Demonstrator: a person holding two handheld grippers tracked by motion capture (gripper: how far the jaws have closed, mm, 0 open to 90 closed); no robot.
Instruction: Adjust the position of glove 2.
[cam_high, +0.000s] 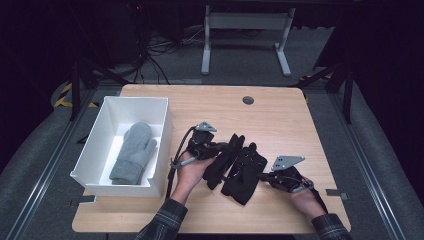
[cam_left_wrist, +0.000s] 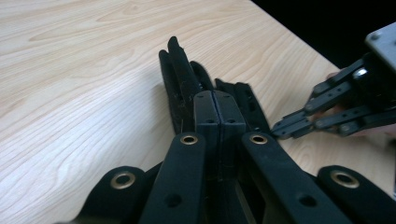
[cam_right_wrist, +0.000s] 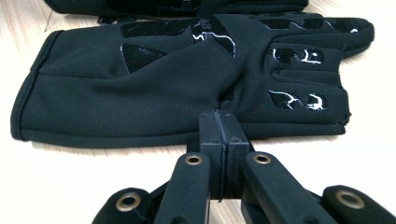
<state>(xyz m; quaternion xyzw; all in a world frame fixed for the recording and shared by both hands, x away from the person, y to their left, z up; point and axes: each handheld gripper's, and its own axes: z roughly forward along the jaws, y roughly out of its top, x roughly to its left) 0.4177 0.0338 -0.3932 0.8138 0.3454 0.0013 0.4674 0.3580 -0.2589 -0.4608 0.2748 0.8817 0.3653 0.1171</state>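
Two black gloves lie side by side in the middle of the wooden table. My left gripper is shut, its tips against the left glove. In the left gripper view the pads press together with no cloth seen between them, and that glove stretches away beyond them. My right gripper is also shut, at the right edge of the right glove. In the right gripper view the gripper sits at the near edge of this glove, which shows glossy grip patches.
A white box stands at the table's left and holds a grey mitten. A round cable grommet sits near the far edge. In the left gripper view the right gripper shows at the right. Bare wood lies beyond the gloves.
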